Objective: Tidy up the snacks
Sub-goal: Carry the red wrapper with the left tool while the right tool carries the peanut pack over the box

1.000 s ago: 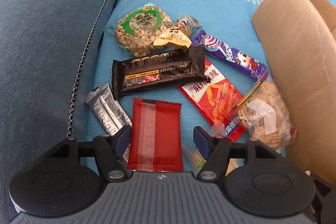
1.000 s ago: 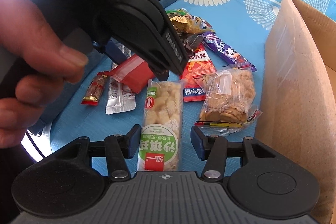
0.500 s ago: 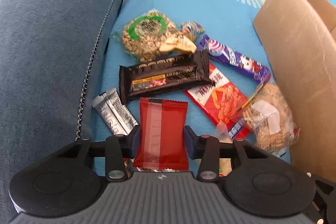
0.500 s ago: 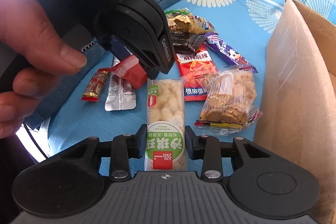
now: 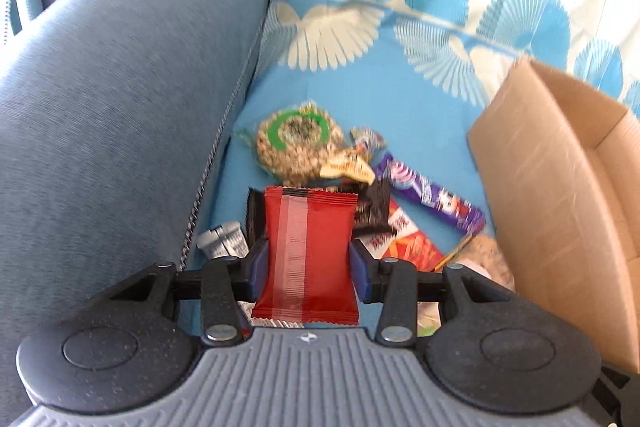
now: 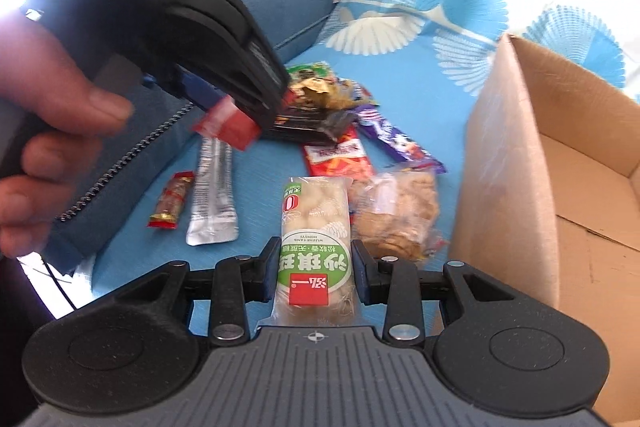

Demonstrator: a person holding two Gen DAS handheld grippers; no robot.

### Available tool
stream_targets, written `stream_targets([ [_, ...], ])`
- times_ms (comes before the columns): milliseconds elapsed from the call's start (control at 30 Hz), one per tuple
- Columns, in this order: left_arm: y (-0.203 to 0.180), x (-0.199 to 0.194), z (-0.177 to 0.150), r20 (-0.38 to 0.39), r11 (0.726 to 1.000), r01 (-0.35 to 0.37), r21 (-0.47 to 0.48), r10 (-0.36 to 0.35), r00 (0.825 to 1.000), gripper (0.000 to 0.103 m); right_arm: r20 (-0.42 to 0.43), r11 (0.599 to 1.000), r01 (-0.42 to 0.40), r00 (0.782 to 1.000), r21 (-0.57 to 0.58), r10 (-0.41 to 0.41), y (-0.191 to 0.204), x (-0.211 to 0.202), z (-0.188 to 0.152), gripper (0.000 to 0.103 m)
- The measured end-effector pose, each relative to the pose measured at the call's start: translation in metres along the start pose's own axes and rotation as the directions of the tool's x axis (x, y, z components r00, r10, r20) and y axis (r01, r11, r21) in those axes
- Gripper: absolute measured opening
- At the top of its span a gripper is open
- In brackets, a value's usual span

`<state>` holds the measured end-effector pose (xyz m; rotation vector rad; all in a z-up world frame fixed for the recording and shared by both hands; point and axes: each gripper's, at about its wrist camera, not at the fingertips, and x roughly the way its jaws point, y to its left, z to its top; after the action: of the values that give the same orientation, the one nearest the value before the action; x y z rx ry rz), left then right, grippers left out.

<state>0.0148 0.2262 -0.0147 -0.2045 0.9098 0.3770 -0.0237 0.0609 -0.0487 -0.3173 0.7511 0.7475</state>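
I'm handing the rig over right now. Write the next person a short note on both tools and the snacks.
Left tool: shut on the red packet, lifted off the cushion.
Right tool: shut on the clear pack with the green label, lifted too.
Both tools have just closed on these.
Cardboard box: open, to the right; the part of its inside that shows holds no snacks.
Left on the cushion: nut bag, black bar, purple bar, red-orange packet, cracker bag, silver sachet, small red candy.
Probably next: drop both packs into the box.

Both wrist cameras look steeply down, close over the same snack pile and cardboard box.
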Motion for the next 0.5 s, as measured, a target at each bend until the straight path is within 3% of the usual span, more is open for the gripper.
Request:
stream_targets([
  [167, 0.007, -0.019, 0.001, 0.075, 0.999, 0.027, -0.029, -0.025, 0.997, 0.047, 0.017, 1.000, -0.012, 1.000, 0.028, 0.011, -0.010, -0.009, -0.002, 0.038],
  [367, 0.008, -0.044, 0.003, 0.193, 0.996, 0.062, -0.057, -0.050, 0.980, 0.047, 0.160, 0.997, -0.074, 0.985, 0.019, 0.070, -0.016, -0.039, 0.003, 0.038],
  [500, 0.006, -0.058, 0.005, 0.242, 0.995, 0.078, -0.066, -0.059, 0.968, 0.047, 0.238, 0.998, -0.061, 0.969, -0.005, 0.061, -0.020, -0.059, 0.006, 0.038],
])
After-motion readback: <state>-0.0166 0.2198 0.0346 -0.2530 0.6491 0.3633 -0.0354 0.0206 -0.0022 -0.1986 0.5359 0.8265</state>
